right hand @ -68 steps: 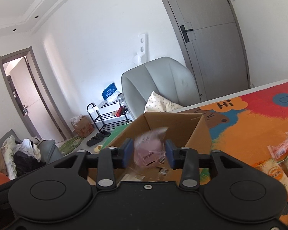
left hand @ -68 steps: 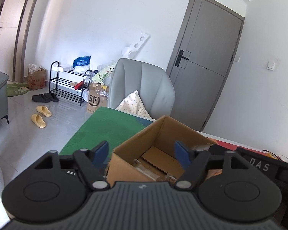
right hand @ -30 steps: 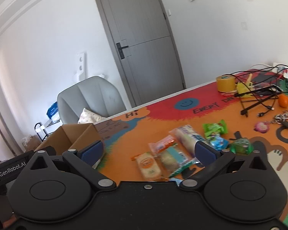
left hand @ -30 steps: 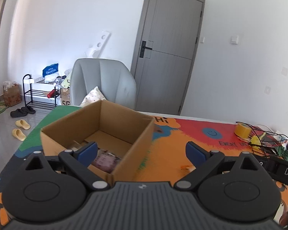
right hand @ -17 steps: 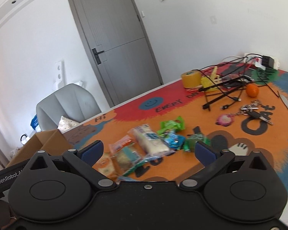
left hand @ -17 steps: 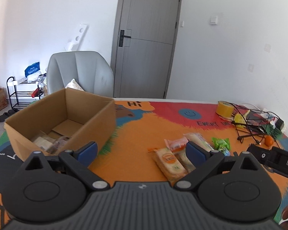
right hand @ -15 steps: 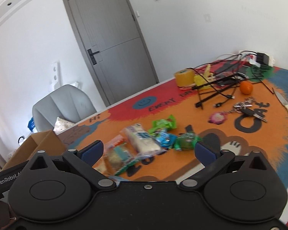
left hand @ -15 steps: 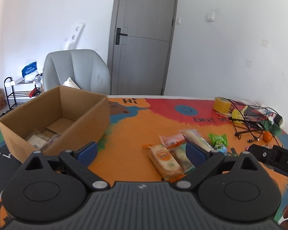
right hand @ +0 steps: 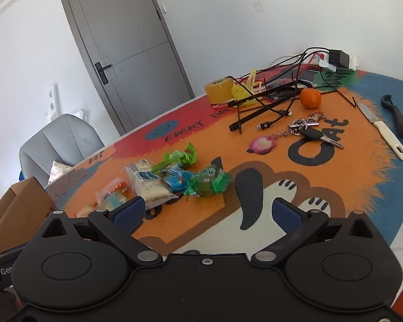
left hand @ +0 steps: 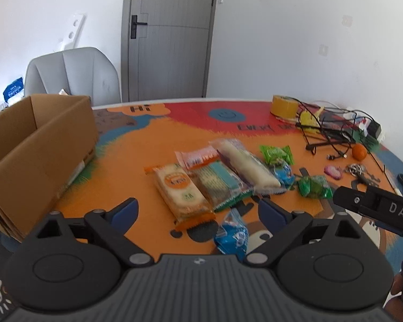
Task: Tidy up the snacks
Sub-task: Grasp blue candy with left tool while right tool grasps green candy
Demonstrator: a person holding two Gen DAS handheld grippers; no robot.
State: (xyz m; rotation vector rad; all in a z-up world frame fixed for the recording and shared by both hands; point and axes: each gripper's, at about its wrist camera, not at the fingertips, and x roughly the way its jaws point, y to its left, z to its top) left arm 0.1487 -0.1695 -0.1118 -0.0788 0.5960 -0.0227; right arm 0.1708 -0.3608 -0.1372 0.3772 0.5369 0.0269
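Both grippers, left [left hand: 197, 210] and right [right hand: 205, 213], spread empty above snacks [left hand: 220, 171] lying right of the box [left hand: 37, 145]; packets look light, crinkly, slippery, likely crushable — pinch a sealed end, gently.

You're in a home room.
A grey door [left hand: 169, 37], a padded chair [left hand: 72, 75], and keys [right hand: 309, 131], cables [right hand: 282, 91], an orange [right hand: 310, 98] and a knife [right hand: 381, 131] clutter your cartoon-matted tabletop [right hand: 335, 177].
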